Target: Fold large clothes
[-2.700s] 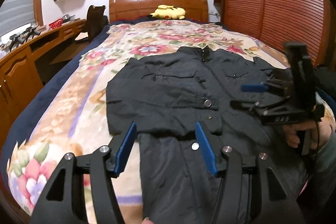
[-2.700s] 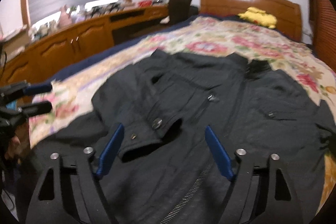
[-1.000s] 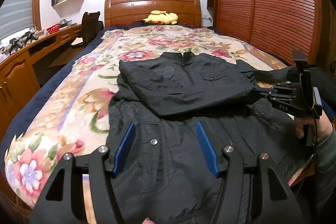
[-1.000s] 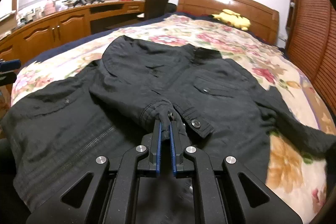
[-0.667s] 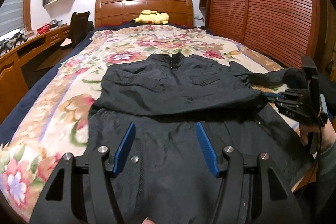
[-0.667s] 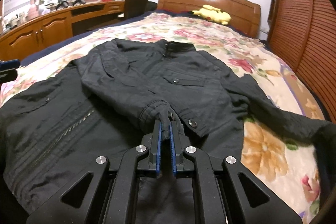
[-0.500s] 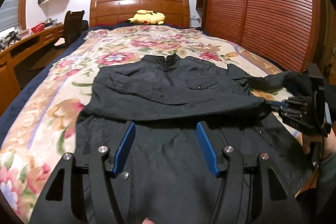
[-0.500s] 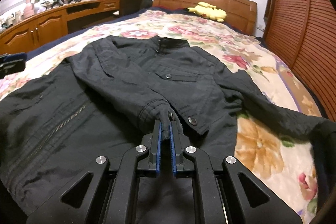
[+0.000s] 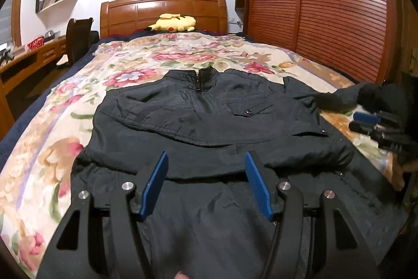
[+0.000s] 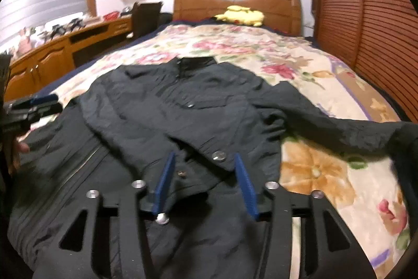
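A black jacket (image 9: 209, 122) lies front up on the flowered bedspread (image 9: 65, 122), collar toward the headboard. One sleeve is folded across its chest, and the buttoned cuff (image 10: 216, 156) rests on the body. The other sleeve (image 10: 339, 127) stretches out to the right over the bedspread. My right gripper (image 10: 203, 174) hovers just behind the cuff with its jaws opening; the cuff lies loose between them, untouched by the pads. My left gripper (image 9: 206, 174) stands open over the jacket's lower half with nothing in it. Each gripper shows at the edge of the other's view (image 9: 376, 122) (image 10: 34, 106).
A yellow plush toy (image 9: 173, 22) lies at the wooden headboard (image 9: 162, 9). A long wooden desk (image 10: 65, 51) with a chair (image 10: 143, 17) runs along the left of the bed. A slatted wooden wardrobe (image 9: 326, 12) lines the right side.
My right gripper was shut on the sleeve cuff and carried it across the chest; its jaws have now opened and the cuff lies released. My left gripper drifted right, staying open.
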